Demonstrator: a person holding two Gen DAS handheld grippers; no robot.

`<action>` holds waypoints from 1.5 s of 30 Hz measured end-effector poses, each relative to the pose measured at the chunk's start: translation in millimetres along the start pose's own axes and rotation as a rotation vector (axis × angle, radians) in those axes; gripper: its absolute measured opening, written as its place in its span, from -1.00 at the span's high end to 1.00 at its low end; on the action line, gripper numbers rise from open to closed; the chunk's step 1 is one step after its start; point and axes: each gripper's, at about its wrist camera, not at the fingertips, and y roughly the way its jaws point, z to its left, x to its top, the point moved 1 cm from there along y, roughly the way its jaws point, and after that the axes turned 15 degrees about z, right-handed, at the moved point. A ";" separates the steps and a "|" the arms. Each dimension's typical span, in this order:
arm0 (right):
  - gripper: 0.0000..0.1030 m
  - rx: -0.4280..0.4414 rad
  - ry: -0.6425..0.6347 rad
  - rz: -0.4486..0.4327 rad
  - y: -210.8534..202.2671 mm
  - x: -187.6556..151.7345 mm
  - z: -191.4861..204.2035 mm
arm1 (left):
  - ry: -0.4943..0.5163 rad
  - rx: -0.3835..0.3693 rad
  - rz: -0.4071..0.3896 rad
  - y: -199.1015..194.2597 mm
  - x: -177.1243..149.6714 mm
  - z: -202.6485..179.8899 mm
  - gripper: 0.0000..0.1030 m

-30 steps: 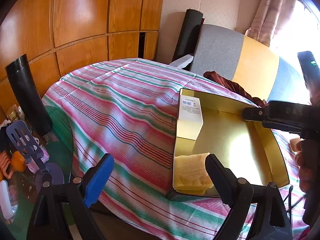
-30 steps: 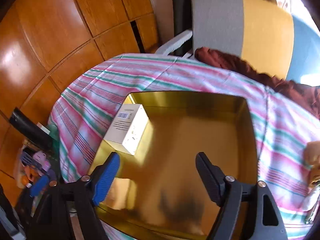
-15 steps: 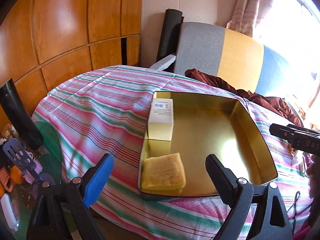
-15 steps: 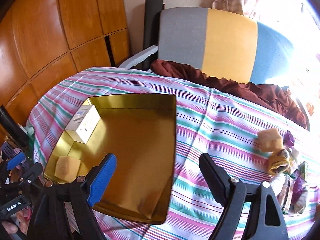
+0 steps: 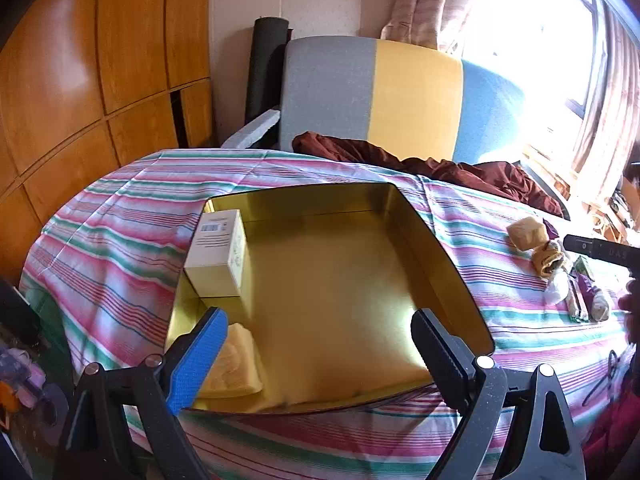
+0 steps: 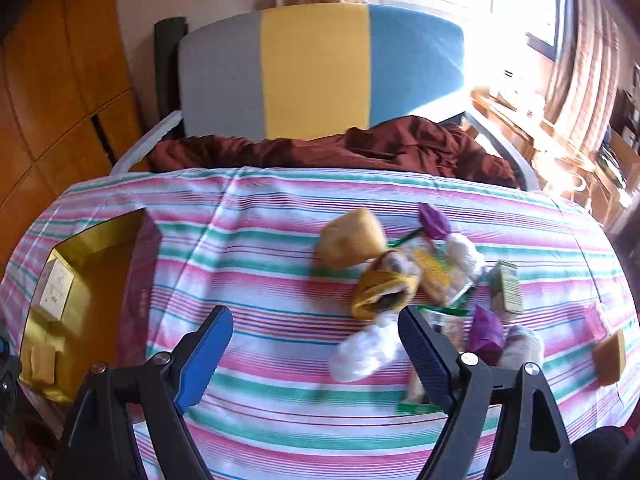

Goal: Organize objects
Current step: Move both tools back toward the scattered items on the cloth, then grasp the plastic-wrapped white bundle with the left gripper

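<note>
A gold metal tray point(image 5: 444, 264) lies on the striped tablecloth, holding a white box point(image 5: 218, 252) at its left wall and a yellow sponge point(image 5: 236, 364) in its near left corner. My left gripper point(image 5: 316, 340) hovers open over the tray's near edge, nothing between its fingers. In the right wrist view my right gripper point(image 6: 316, 340) is open above the cloth, just left of a pile of small items: a yellow sponge block point(image 6: 352, 236), a rolled yellow cloth point(image 6: 380, 288), a clear wrapped packet point(image 6: 368, 350), purple wrappers point(image 6: 486, 330) and a small green carton point(image 6: 506, 286). The tray point(image 6: 96, 236) sits far left there.
A grey, yellow and blue chair back point(image 5: 400, 92) with a dark red cloth point(image 5: 440, 164) stands behind the table. Wooden panels point(image 5: 100, 60) fill the left. Another yellow block point(image 6: 610, 356) lies at the cloth's right edge. A bright window point(image 5: 532, 36) is at the right.
Both grippers have swung to the right. The left view now centres on the tray; the right gripper has left the tray and reached the pile of small items. Both stayed open.
</note>
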 end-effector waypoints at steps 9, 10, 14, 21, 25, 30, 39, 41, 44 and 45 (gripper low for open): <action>-0.67 -0.098 0.374 -0.072 -2.0 5.4 -147.8 | 0.153 -0.065 0.009 3.5 12.5 -66.6 -0.82; -0.68 -0.107 0.409 -0.081 -0.4 3.5 -161.2 | 0.171 -0.074 0.008 3.9 13.9 -74.5 -0.82; -0.68 -0.065 0.590 -0.075 12.4 -14.2 -208.2 | 0.235 -0.106 0.020 9.0 19.2 -108.5 -0.82; -0.68 0.083 0.733 -0.049 19.0 -28.8 -234.4 | 0.307 -0.186 0.095 33.5 25.0 -169.3 -0.82; -0.68 0.109 0.715 -0.046 19.1 -26.1 -229.9 | 0.343 -0.220 0.135 49.8 27.5 -200.8 -0.81; -0.68 0.132 0.695 -0.038 21.5 -22.9 -225.9 | 0.407 -0.254 0.161 68.6 30.7 -240.1 -0.76; -0.68 0.166 0.723 -0.023 25.9 -24.9 -230.8 | 0.479 -0.314 0.189 102.5 44.9 -302.8 -0.67; -0.68 0.163 0.724 -0.025 25.6 -24.9 -231.0 | 0.488 -0.317 0.203 112.5 48.6 -314.8 -0.66; -0.68 0.159 0.744 -0.037 23.5 -27.2 -234.7 | 0.493 -0.340 0.220 124.7 51.9 -329.4 -0.66; -0.68 0.158 0.754 -0.042 23.1 -28.3 -236.8 | 0.497 -0.331 0.219 129.1 52.6 -333.6 -0.66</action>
